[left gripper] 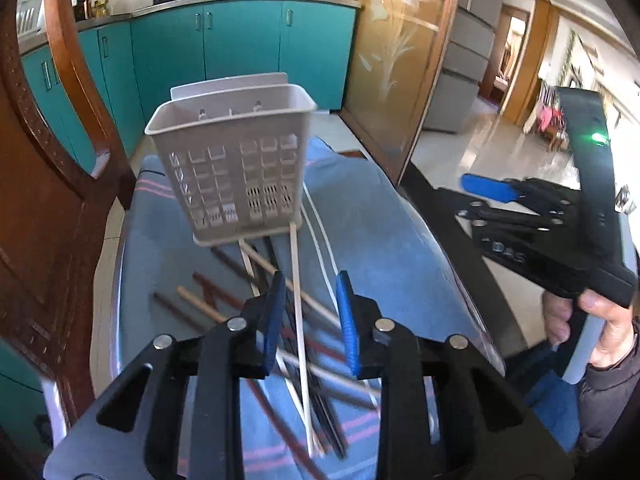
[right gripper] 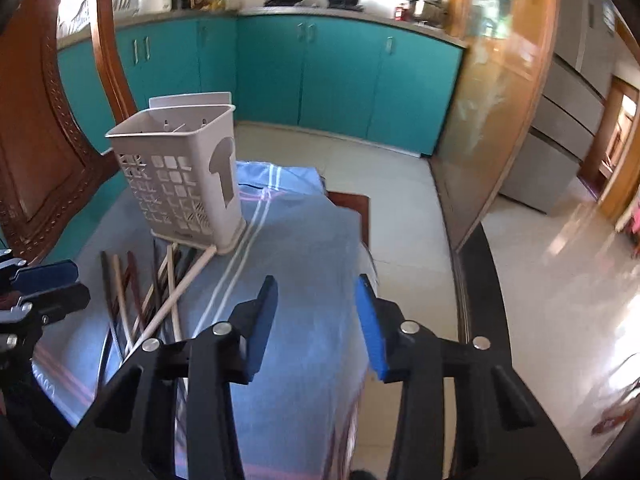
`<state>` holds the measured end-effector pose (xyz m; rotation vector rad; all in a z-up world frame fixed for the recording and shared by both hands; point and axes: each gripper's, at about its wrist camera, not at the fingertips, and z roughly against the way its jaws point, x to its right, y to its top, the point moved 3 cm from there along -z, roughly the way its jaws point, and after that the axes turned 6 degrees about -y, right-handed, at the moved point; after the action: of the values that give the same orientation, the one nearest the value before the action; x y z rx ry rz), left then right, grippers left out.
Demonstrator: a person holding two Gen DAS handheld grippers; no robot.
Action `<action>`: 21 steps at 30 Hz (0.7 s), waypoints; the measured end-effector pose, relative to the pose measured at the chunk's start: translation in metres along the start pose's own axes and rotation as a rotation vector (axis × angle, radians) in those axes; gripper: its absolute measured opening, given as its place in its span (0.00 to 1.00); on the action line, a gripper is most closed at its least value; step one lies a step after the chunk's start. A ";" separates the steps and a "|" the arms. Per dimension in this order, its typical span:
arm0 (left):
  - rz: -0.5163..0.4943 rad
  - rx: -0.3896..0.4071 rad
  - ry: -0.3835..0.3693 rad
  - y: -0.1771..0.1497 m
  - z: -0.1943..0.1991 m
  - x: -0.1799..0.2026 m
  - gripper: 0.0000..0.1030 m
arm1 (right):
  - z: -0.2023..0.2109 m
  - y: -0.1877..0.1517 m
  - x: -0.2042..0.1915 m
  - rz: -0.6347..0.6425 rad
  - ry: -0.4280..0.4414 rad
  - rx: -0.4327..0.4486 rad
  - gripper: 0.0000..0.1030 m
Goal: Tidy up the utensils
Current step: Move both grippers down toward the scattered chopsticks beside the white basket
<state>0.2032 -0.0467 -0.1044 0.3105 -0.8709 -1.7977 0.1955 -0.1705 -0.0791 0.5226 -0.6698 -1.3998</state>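
A pale perforated utensil holder (left gripper: 236,168) (right gripper: 180,176) stands upright on a blue striped cloth (left gripper: 380,220) (right gripper: 304,240). In front of it lies a loose pile of chopsticks (left gripper: 294,248) (right gripper: 180,294), white, light wood and dark. My left gripper (left gripper: 311,280) hovers over the pile with its jaws apart. A white chopstick runs up through the gap, and neither pad presses on it. My right gripper (right gripper: 316,280) is open above bare cloth to the right of the pile, with nothing between its fingers. Each gripper also shows in the other's view: the right gripper (left gripper: 466,198) and the left gripper (right gripper: 80,280).
A carved wooden chair (left gripper: 40,200) (right gripper: 24,160) stands close on the left, behind the holder. The dark table rim (left gripper: 460,280) curves along the right, with tiled floor beyond. Teal cabinets (left gripper: 240,48) line the back. A hand (left gripper: 600,320) holds the right gripper's handle.
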 end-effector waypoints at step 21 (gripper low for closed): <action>0.137 0.157 0.067 0.005 0.011 -0.040 0.58 | -0.042 -0.048 -0.076 0.146 0.231 -0.186 0.49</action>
<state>0.2165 -0.0072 -0.1005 0.3997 -0.9645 -1.5878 0.1878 -0.1023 -0.1511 0.4691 -0.3796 -1.2277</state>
